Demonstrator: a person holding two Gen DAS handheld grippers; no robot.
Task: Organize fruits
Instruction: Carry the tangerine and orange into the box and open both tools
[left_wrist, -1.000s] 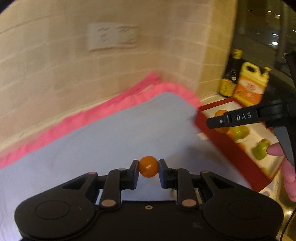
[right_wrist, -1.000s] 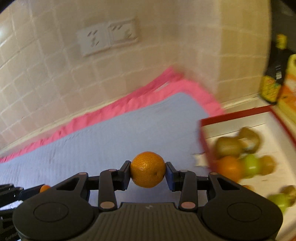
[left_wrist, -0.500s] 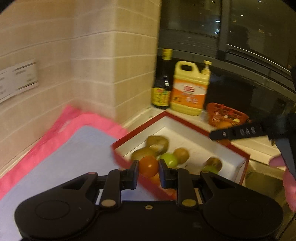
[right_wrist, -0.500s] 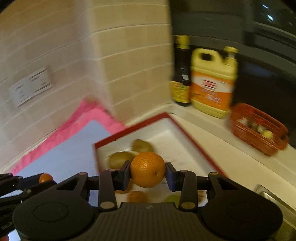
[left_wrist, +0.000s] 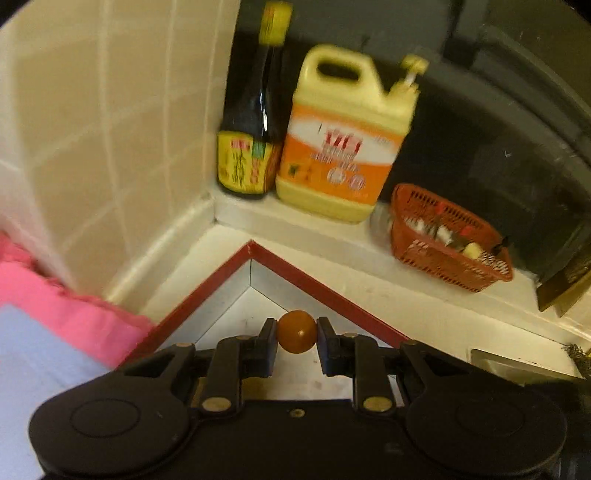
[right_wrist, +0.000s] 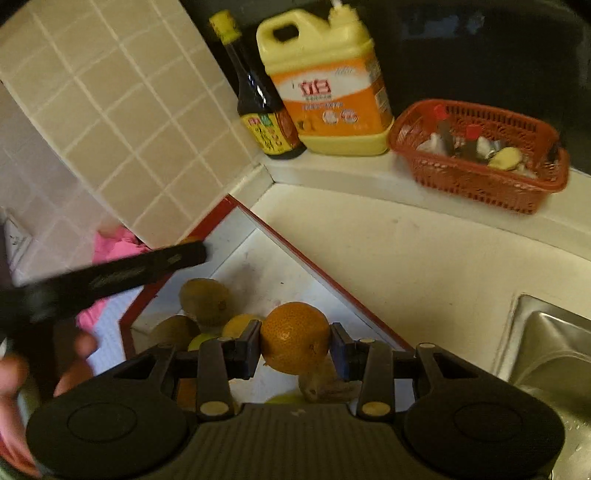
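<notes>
My left gripper (left_wrist: 296, 334) is shut on a small orange fruit (left_wrist: 296, 331) and holds it over the far corner of the red-rimmed white box (left_wrist: 229, 291). My right gripper (right_wrist: 294, 341) is shut on a larger orange (right_wrist: 295, 336) above the same box (right_wrist: 280, 243). Several fruits lie in the box below it: brown kiwis (right_wrist: 207, 301) and yellow-green fruits (right_wrist: 240, 325). The left gripper's finger (right_wrist: 110, 273) crosses the left of the right wrist view.
A dark sauce bottle (left_wrist: 255, 110), a yellow detergent jug (left_wrist: 343, 140) and a red plastic basket (left_wrist: 447, 240) stand on the ledge behind the box. A pink-edged blue mat (left_wrist: 44, 332) lies left of it. A steel sink (right_wrist: 546, 354) is at the right.
Both grippers have swung right from over the mat to over the box, each still holding its fruit. The bottle, jug and basket now fill the background.
</notes>
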